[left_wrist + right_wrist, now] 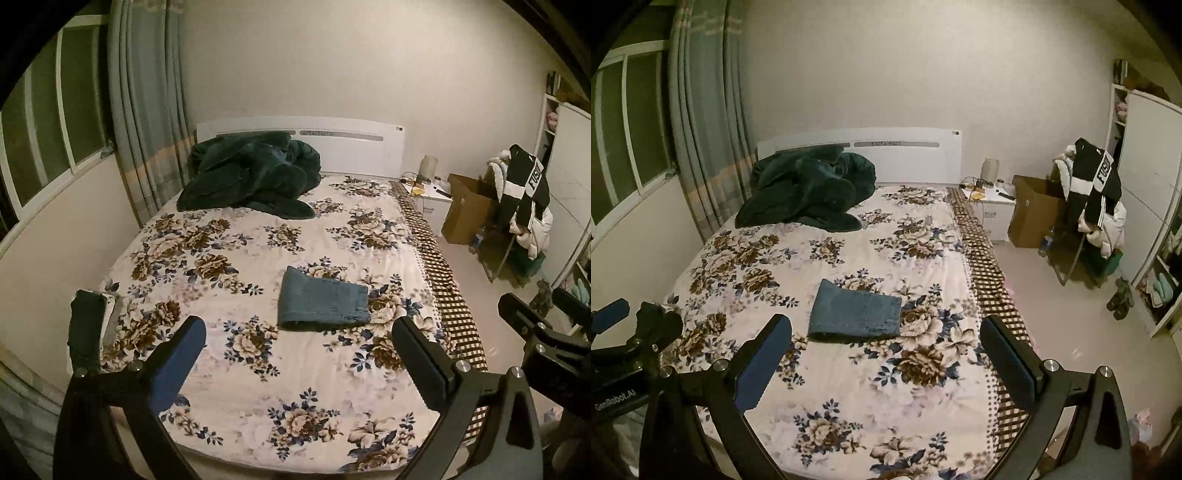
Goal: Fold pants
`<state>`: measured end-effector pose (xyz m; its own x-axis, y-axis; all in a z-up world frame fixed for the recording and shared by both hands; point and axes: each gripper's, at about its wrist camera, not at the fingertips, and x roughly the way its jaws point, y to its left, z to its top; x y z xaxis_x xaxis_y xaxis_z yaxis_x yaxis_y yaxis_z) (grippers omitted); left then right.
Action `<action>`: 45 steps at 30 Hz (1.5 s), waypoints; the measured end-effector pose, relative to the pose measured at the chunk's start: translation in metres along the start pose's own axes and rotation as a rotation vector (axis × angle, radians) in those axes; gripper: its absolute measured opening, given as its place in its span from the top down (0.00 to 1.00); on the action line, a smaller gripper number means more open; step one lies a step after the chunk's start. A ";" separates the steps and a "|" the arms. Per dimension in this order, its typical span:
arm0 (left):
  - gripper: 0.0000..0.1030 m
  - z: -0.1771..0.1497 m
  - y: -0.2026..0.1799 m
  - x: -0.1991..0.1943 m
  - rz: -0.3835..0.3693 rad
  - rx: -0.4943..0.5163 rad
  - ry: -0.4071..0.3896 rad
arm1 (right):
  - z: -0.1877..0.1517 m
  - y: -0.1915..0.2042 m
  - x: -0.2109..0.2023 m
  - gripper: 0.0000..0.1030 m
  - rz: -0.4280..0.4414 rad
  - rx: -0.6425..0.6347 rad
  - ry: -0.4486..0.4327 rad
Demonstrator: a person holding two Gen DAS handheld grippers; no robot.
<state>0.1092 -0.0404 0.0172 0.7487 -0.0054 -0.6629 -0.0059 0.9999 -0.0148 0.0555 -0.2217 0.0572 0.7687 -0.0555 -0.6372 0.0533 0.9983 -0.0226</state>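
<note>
Showing shoes [1120,299] plainly: right view only.

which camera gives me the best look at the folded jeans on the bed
The left wrist view: the folded jeans sit near the middle of the frame, sharp enough to show seams and stitching. The right wrist view shows the same jeans whole and unobstructed too, but left of centre and softer, with less detail.

A home bedroom: floral-sheeted bed [207,240], curtains [147,92], nightstand [432,199].
</note>
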 end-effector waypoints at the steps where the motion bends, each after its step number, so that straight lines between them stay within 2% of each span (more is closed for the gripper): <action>1: 0.00 -0.001 0.000 -0.001 0.002 -0.003 -0.001 | -0.002 -0.001 0.001 0.00 -0.004 0.004 0.004; 20: 0.00 -0.002 -0.001 -0.007 0.015 0.005 -0.006 | -0.002 -0.004 0.010 0.00 0.011 0.011 0.025; 35: 0.00 0.009 0.003 -0.005 0.002 0.000 -0.013 | 0.000 0.000 0.010 0.00 0.012 0.006 0.031; 45: 0.00 0.004 -0.001 -0.012 0.027 -0.006 -0.039 | 0.001 0.002 0.010 0.00 0.016 0.007 0.032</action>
<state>0.1029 -0.0417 0.0284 0.7735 0.0223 -0.6334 -0.0306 0.9995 -0.0021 0.0636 -0.2207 0.0518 0.7487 -0.0384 -0.6619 0.0453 0.9990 -0.0067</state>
